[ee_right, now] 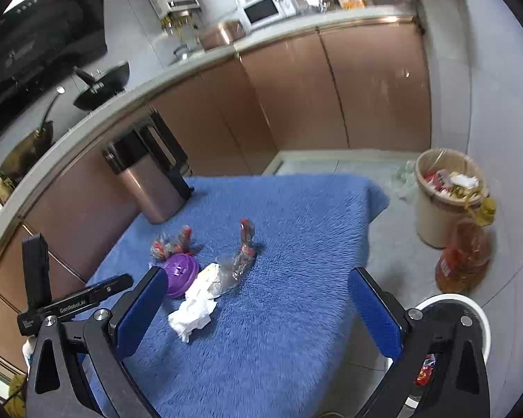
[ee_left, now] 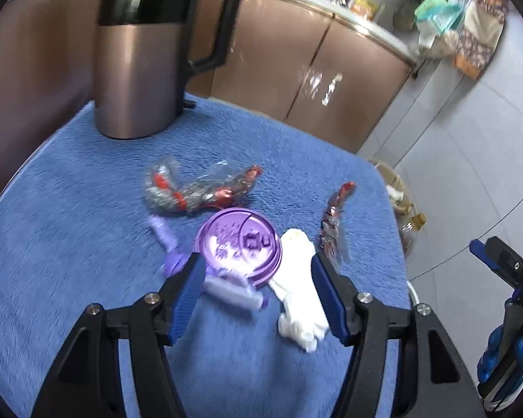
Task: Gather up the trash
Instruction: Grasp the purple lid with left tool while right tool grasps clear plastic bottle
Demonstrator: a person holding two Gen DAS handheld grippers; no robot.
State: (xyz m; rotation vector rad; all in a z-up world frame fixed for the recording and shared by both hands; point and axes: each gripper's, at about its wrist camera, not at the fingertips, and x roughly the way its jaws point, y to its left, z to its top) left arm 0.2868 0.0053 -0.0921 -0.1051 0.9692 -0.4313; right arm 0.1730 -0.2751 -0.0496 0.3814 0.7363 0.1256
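Left gripper (ee_left: 258, 278) low over the blue-covered bench (ee_left: 69, 209), jaws spread wide and holding nothing, straddling the near edge of the purple lid (ee_left: 240, 242) with the crumpled white tissue (ee_left: 301, 285) just inside its right finger and a pale purple wrapper (ee_left: 232, 291) just inside the left; left view is motion-blurred so contact with either piece cannot be told. Right gripper (ee_right: 258, 308) hangs higher and nearer, jaws released and wide, nothing between them. Trash is clustered mid-bench: purple lid touching the tissue, clear-and-red wrapper (ee_left: 198, 188) on the far side of the lid, a second twisted wrapper (ee_left: 334, 216) to the right, apart from the lid. Steel kettle (ee_left: 139, 59) stands at the far left corner, well apart from the pile. Bin (ee_right: 446, 195) sits on the floor off the far right of the bench, already part full, oil bottle (ee_right: 465, 257) just beside it. Step in hand looks like the left picking one piece from the pile. To do it well: commit to one item, tissue probably easiest as it is soft and bulky; shift right so the lid edge is out of the closing path, press lightly into the fleece, close fully before lifting. Risk: jaws catching lid and tissue together and dropping one, or snagging the cloth pile
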